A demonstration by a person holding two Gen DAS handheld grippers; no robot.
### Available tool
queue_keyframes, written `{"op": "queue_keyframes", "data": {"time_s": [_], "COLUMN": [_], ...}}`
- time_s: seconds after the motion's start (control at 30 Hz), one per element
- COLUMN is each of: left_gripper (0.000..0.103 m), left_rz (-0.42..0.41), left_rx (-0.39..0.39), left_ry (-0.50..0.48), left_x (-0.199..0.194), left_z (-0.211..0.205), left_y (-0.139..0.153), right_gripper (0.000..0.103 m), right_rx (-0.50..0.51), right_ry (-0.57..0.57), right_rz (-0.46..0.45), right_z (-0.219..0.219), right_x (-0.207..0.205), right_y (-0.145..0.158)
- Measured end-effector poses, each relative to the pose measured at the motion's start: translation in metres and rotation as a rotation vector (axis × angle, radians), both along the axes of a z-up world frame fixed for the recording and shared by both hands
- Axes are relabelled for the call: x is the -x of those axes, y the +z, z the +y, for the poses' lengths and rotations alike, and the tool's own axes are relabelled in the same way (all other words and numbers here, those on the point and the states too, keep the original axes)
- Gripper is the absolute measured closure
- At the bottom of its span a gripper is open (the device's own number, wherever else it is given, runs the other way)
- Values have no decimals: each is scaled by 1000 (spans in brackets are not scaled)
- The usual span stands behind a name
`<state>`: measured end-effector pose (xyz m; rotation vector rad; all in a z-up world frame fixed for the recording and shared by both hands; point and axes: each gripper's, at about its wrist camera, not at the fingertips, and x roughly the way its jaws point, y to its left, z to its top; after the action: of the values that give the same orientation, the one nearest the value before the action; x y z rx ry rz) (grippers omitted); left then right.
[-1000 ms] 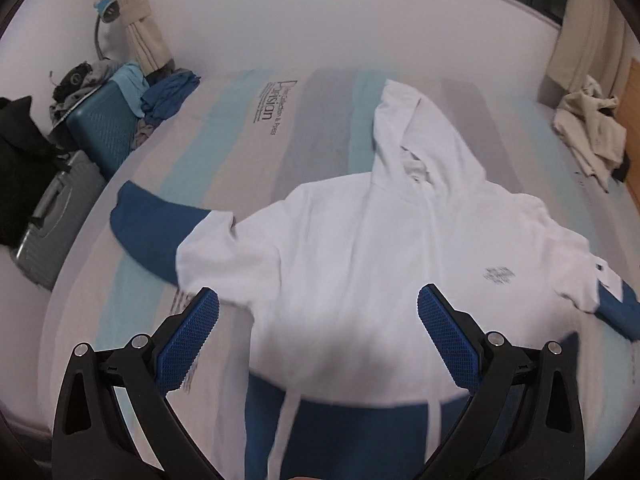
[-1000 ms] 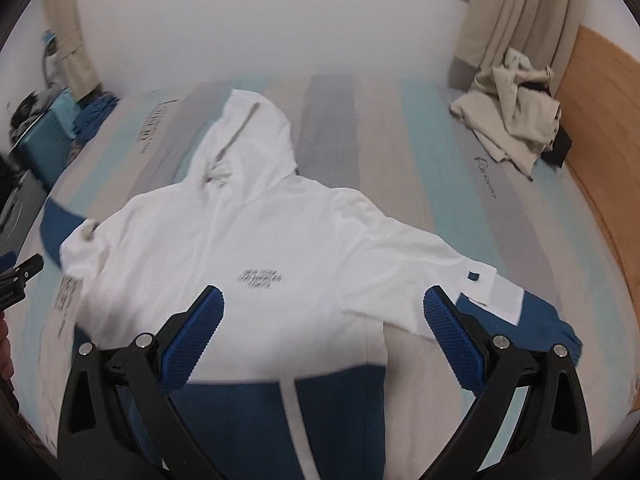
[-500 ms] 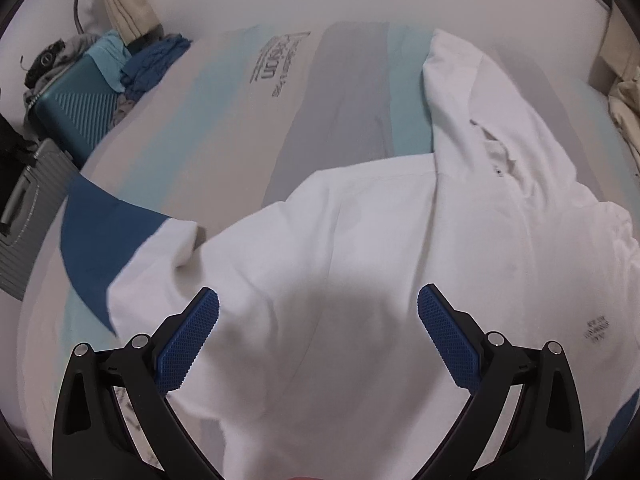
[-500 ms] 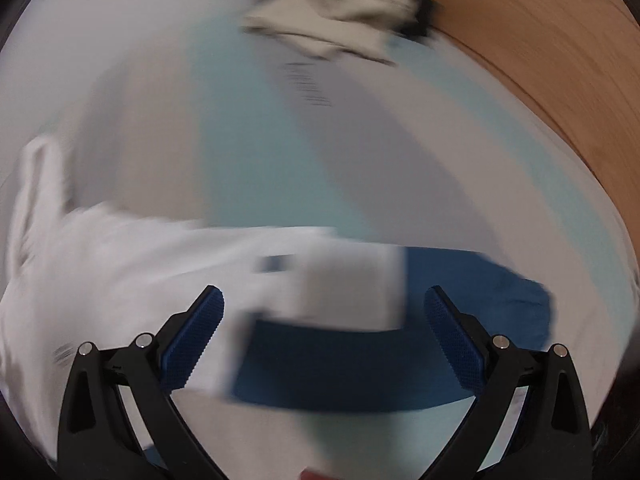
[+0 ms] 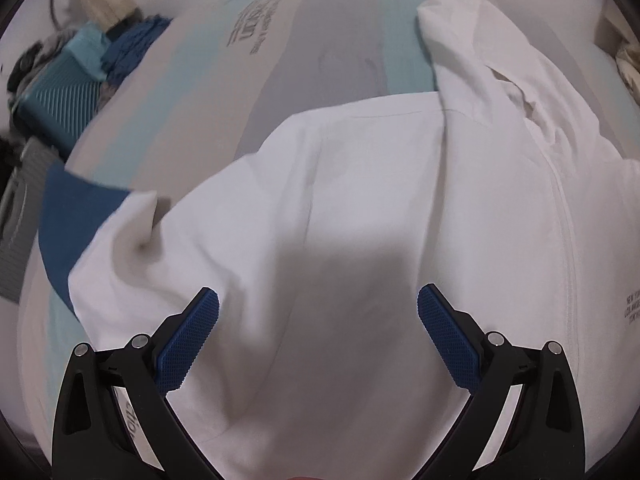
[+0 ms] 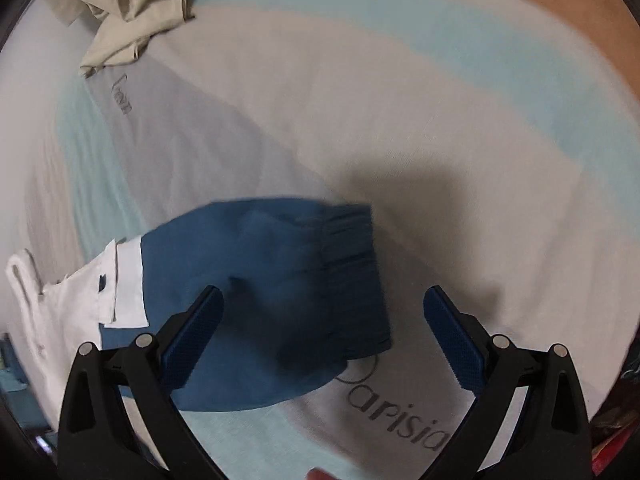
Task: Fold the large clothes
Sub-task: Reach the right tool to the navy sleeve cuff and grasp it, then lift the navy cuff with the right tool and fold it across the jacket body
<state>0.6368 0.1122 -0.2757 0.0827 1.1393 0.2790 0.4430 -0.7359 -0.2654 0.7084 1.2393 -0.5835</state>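
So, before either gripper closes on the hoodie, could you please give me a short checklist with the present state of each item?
1. Left gripper open: ok, pads apart, nothing between them.
2. Right gripper open: ok, empty.
3. Right gripper lined up with the blue cuff: ok, the cuff lies between the fingers.
4. Left gripper over the hoodie: ok, white body fabric below; contact cannot tell.
5. Left sleeve flat: not ok, bunched at the fold.
6. Beige garment clear of the sleeve: ok, far off on the bed.
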Motion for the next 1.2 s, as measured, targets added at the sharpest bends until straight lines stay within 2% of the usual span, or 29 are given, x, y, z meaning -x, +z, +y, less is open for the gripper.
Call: {"op": "queue_keyframes", "data": {"time_s": [0.07, 0.13, 0.2, 0.27, 0.43, 0.6, 0.63, 0.67, 0.9, 1.0, 1.2], "left_gripper": [6, 6, 6, 6, 6, 6, 6, 6, 6, 6, 6], "left_rz": [2, 7, 6, 7, 18, 14, 11, 7, -20, -28, -54], "left_rx": [-13, -14, -20, -18, -13, -14, -11, -9, 17, 15, 12], "left_ry": [-18, -18, -19, -20, -11, -16, -17, -17, -4, -10, 2], "left_x": [-1, -1, 0, 2, 4, 11, 12, 12, 19, 24, 38], "left_z": [-4, -5, -6, -7, -5, -5, -4, -3, 8, 15, 39], "left_y": [0, 0, 1, 2, 4, 13, 16, 19, 49, 62, 89], "right_gripper": [8, 22, 46, 59, 77, 82, 84, 93, 98, 98, 98], "right_rx": [-11, -24, -26, -21, -16, 47, 59, 61, 90, 89, 99], "right_ry": [22, 29, 33, 28, 7, 17, 41, 58, 261, 304, 467], "right_rz": [26, 26, 35, 52, 49, 30, 18, 4, -88, -107, -185], "right_z": [3, 6, 7, 7, 11, 25, 34, 43, 136, 167, 270], "right_x": [-5, -7, -8, -7, -5, -11, -17, -22, -70, -88, -134], "right_y": [-10, -14, -16, -16, -2, 33, 44, 52, 116, 132, 170]}}
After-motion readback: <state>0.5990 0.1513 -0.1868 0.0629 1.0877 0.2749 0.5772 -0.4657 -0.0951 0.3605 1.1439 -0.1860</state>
